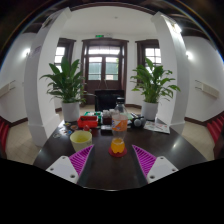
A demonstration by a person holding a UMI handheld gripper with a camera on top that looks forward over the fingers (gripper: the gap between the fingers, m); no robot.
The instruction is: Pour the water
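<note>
A small clear glass of orange liquid [118,143] stands on a red coaster on the dark table [112,172], just ahead of my fingers and level with their tips. A clear plastic bottle with an orange label [120,118] stands upright right behind it. My gripper [114,156] is open, its magenta pads [81,158] spread wide to either side with nothing between them. A yellow-green cup [81,139] sits left of the glass, beyond the left finger.
A red box [89,121] and other small items lie at the table's far end, with papers [158,125] to the right. A black chair [108,100] stands behind the table. Potted plants [66,82] flank a door at the back.
</note>
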